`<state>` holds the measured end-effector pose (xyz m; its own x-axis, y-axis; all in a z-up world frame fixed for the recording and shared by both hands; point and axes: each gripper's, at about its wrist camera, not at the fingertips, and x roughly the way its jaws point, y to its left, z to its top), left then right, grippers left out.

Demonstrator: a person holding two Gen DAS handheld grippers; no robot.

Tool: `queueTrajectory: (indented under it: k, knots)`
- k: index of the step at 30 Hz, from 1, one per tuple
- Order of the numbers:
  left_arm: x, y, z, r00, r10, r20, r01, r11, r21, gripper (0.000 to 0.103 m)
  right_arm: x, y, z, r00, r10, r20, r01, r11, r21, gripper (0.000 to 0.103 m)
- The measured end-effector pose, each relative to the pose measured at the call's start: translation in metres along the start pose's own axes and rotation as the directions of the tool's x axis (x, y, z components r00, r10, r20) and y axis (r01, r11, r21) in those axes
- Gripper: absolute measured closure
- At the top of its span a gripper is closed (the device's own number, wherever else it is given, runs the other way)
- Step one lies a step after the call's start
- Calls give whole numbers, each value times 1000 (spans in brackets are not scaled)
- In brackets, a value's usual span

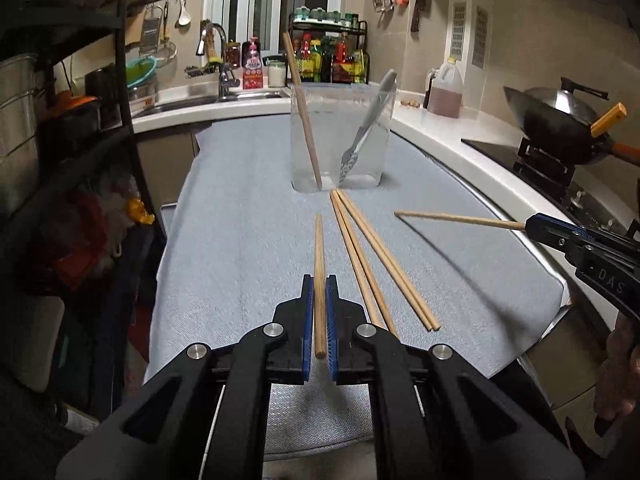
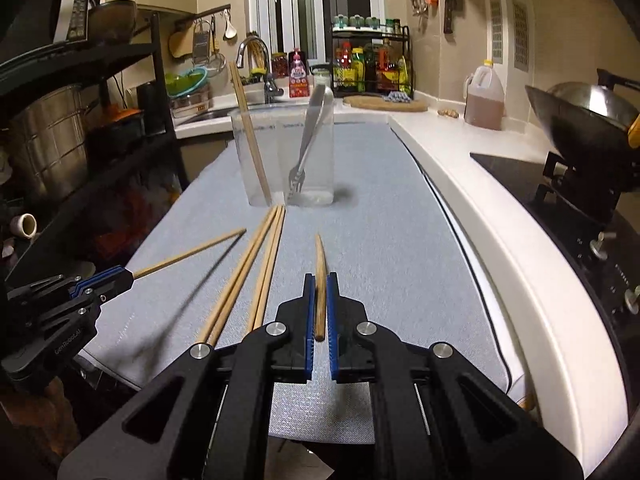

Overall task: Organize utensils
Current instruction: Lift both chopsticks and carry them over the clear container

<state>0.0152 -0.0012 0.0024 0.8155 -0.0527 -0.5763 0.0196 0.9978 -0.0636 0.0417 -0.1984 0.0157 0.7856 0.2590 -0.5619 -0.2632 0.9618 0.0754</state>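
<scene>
My left gripper [image 1: 319,280] is shut on a wooden chopstick [image 1: 319,256] and holds it above the grey mat [image 1: 240,216], pointing at a clear container [image 1: 340,136]. The container holds one chopstick [image 1: 304,120] and a fork [image 1: 366,132]. My right gripper [image 2: 319,278] is shut on another chopstick [image 2: 320,268]; it shows in the left wrist view [image 1: 530,226] at the right with its chopstick [image 1: 456,218]. Several loose chopsticks [image 1: 372,256] lie on the mat between the grippers and the container. In the right wrist view the left gripper [image 2: 128,276] is at the left.
A sink with a tap [image 1: 218,60] and a spice rack [image 1: 328,56] stand behind the container. A wok [image 1: 560,116] sits on the stove at the right, next to an oil jug [image 1: 446,88]. A black shelf rack [image 1: 72,120] stands at the left.
</scene>
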Motion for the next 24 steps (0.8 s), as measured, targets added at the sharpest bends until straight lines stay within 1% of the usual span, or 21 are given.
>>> queueTrajectory:
  k: [8,16,19,24]
  knots:
    - [-15,12,30,998,0,59,0,1000,-2,97,-15,-2,29,999,10,48,-9,1000,-15,97]
    - [-27,23,78,993,-25,117,25,1000,2,97,-18,-1,64,996,32,79,-30,999,-21,97]
    - [-28,28,95,992,-45,116,45,999,-3,97,-19,3,80,995,41,89,-38,999,-36,97]
    - [-29,34,125,993,-66,102,67,998,-5,97,-18,8,108,994,70,82,-66,996,-55,97]
